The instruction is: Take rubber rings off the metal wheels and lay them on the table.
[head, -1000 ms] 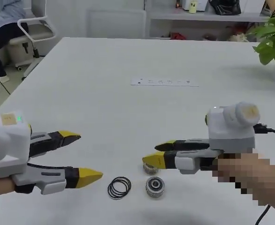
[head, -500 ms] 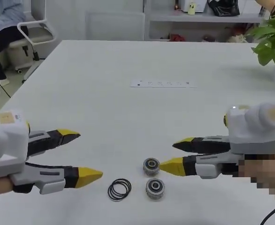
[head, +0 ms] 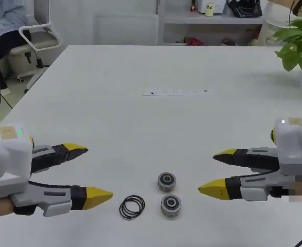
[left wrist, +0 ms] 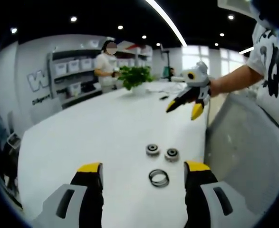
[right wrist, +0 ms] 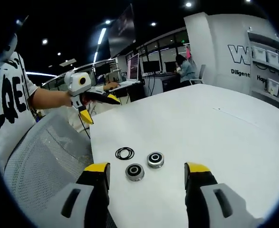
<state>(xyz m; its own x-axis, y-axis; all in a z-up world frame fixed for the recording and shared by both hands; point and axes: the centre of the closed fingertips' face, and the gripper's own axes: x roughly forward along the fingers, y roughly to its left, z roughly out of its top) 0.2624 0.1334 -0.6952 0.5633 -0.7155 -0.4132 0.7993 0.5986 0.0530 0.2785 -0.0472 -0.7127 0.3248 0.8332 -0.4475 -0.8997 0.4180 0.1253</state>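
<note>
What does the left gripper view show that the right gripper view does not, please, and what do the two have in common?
The left gripper view takes in a potted plant, a standing person by shelves of bins, and the right gripper, jaws open. The right gripper view instead takes in a seated person at desks with monitors, and the left gripper, jaws open. Both share the white table, two metal wheels and the loose black rubber rings beside them.

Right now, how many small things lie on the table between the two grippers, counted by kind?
Metal wheels: 2
Bunch of black rubber rings: 1 (the rings overlap, so their own number is unclear)
Total: 3
</note>
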